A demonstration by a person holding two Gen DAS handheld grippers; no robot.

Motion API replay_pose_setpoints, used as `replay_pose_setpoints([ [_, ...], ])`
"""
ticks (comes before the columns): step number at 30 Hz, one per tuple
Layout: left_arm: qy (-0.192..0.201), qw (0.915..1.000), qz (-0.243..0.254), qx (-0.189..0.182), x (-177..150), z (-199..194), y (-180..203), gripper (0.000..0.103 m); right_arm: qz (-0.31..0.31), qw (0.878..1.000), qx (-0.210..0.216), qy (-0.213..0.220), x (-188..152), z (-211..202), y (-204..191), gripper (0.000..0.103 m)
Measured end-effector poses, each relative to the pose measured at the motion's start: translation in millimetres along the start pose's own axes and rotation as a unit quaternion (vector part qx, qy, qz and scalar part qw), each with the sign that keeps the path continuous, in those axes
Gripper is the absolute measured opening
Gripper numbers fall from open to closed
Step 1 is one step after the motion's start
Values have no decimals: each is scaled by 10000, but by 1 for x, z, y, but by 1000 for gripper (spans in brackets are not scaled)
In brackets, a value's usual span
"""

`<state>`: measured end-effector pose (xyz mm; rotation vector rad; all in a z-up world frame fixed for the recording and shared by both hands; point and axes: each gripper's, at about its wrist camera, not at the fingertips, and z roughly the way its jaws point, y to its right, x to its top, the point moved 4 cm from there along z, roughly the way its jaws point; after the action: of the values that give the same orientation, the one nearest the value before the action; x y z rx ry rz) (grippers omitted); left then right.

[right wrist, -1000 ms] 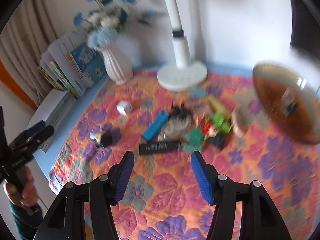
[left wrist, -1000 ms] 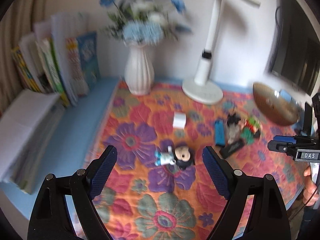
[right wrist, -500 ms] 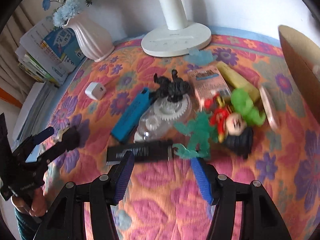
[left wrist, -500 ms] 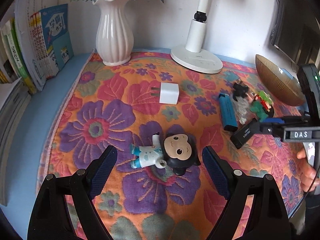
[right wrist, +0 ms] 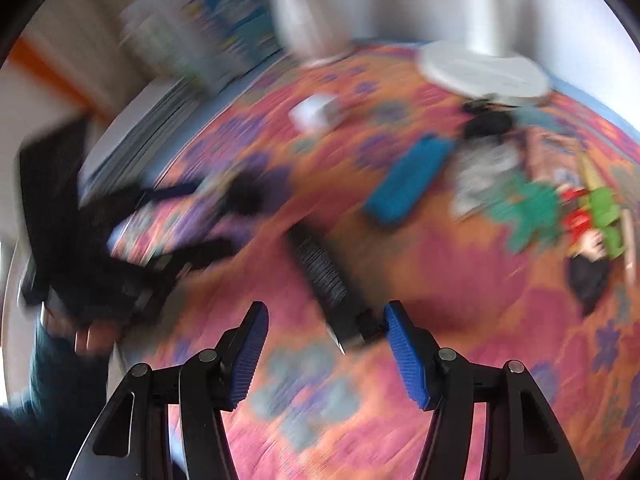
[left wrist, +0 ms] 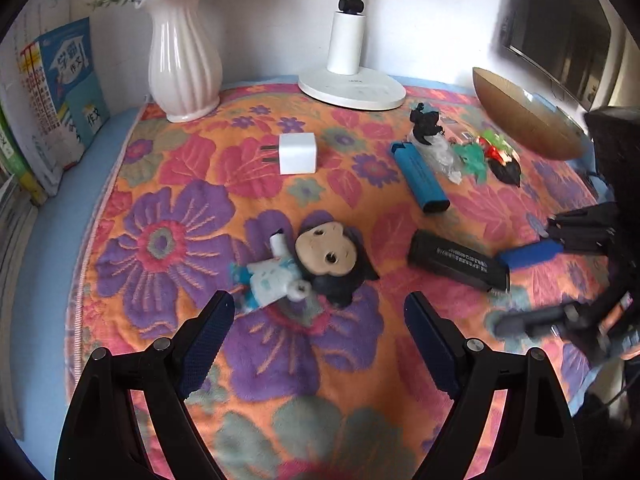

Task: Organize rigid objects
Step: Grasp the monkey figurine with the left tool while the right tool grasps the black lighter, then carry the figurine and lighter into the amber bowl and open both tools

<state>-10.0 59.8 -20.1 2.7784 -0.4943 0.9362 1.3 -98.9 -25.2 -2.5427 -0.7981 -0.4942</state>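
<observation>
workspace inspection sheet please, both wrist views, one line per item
surface: floral orange, pink and purple quilted cloth over a blue top.
job's things: big-headed doll in white outfit, black rectangular bar, blue rectangular lighter, white cube charger, lying apart.
clutter: small toy pile by the lighter.
grippers: left gripper open before the doll; right gripper open at the bar's end.
cables: nothing seen.
surroundings: white ribbed vase, white lamp base, books, brown bowl.

Doll figure (left wrist: 308, 268) lies on the floral cloth (left wrist: 180, 240), near centre; charger cube (left wrist: 297, 153) behind it, vase (left wrist: 185, 64) and lamp base (left wrist: 352, 90) at the back edge. Right of the doll: black bar (left wrist: 456, 260), with the lighter (left wrist: 420, 178) behind it. Books (left wrist: 60, 92) stand left of the cloth.
</observation>
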Motion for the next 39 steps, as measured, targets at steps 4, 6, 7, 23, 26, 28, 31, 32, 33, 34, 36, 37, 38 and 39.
replay_pose_setpoints([
  [4, 75, 9999, 71, 88, 12, -4, -8, 86, -299, 9991, -295, 40, -4, -4, -12, 59],
  [6, 55, 9995, 296, 114, 19, 0, -8, 86, -271, 9978, -588, 105, 4, -3, -4, 59],
  [7, -62, 9988, 489, 52, 22, 7, -7, 86, -163, 9981, -579, 89, 10, -1, 1, 59],
  [23, -290, 9982, 516, -74, 12, 16, 23, 53, -19, 9948, -944, 390, 2, 6, -4, 24],
  [26, -183, 9989, 338, -279, 17, 8, 40, 53, 57, 9945, -974, 377, -14, -8, 1, 24],
  [28, -132, 9985, 406, -338, 23, 8, 56, 53, 162, 9935, -1044, 417, -25, -20, 9, 24],
  [31, -48, 9973, 558, -466, 29, 5, 85, 53, 343, 9876, -1444, 508, -41, -40, 30, 24],
  [32, -45, 9967, 611, -524, 30, 7, 93, 53, 422, 9847, -1610, 518, -46, -47, 39, 24],
  [33, -53, 9961, 667, -570, 31, 7, 101, 53, 507, 9827, -1705, 521, -52, -53, 48, 24],
  [34, -70, 9955, 741, -583, 31, 9, 111, 53, 619, 9808, -1771, 531, -57, -60, 57, 24],
  [36, -112, 9948, 831, -572, 31, 14, 124, 53, 826, 9779, -1835, 561, -70, -73, 74, 24],
  [37, -138, 9947, 835, -583, 31, 17, 129, 53, 887, 9768, -1867, 555, -76, -77, 80, 24],
  [38, -172, 9946, 828, -610, 31, 20, 132, 53, 938, 9762, -1881, 538, -82, -80, 84, 24],
  [39, -204, 9943, 815, -652, 30, 23, 137, 53, 984, 9758, -1879, 530, -87, -82, 88, 24],
])
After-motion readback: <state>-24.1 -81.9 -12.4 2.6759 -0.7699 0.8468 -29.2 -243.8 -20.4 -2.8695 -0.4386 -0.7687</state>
